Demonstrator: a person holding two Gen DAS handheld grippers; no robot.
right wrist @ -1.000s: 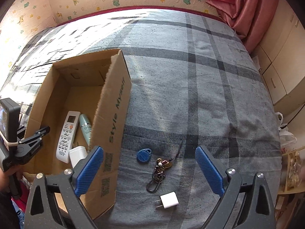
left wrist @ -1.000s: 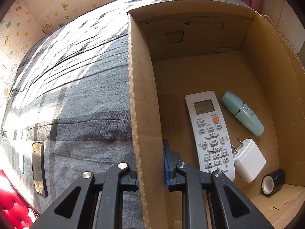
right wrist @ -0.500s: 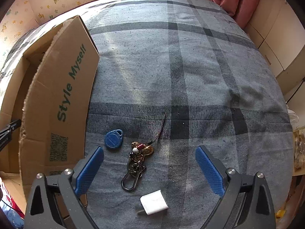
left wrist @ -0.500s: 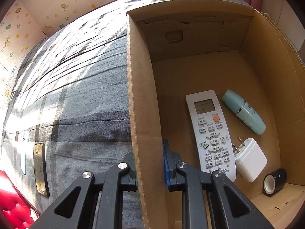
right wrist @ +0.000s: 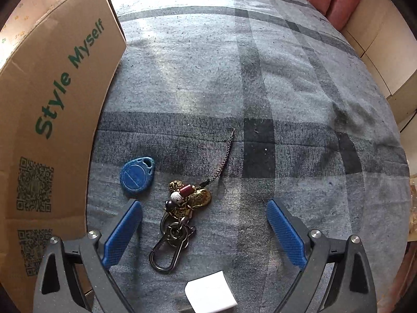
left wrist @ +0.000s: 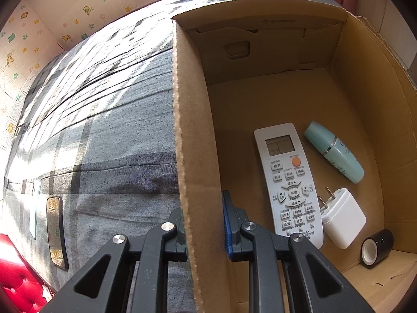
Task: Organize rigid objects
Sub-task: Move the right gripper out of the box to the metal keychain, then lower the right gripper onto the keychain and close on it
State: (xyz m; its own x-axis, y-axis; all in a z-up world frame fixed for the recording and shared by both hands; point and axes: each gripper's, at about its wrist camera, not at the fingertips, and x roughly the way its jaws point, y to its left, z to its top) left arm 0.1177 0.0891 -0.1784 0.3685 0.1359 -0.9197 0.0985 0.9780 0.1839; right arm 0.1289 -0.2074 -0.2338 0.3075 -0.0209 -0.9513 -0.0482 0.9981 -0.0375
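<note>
Cardboard dominates the left wrist view: the left tool (left wrist: 204, 230) is clamped on the near wall of the open cardboard box (left wrist: 192, 130), one pad outside and one inside, steadying it on the grey plaid bed (left wrist: 104, 130). Inside the box lie a white remote (left wrist: 286, 177), a teal bottle (left wrist: 333, 152) at about 2 o'clock from it, a white charger (left wrist: 341, 217) at 4 o'clock and a black tape roll (left wrist: 376, 245) in the near corner.

In the right wrist view the right tool (right wrist: 206, 230) hangs over the bed with its jaws wide apart and nothing between the pads. Just ahead of it lies the keychain (right wrist: 179, 216) — carabiner, beads and brass charms — with a blue key fob (right wrist: 136, 173) at 10 o'clock from it and a small white plug (right wrist: 211, 296) at 6 o'clock, near the frame's bottom edge. The box's printed side stands at 9 o'clock.

The step in hand looks like the approach to the next loose item, most likely the keychain. The next move calls for lowering the pads to either side of the charm cluster or carabiner and closing firmly — the dangling parts could slip or swing.
</note>
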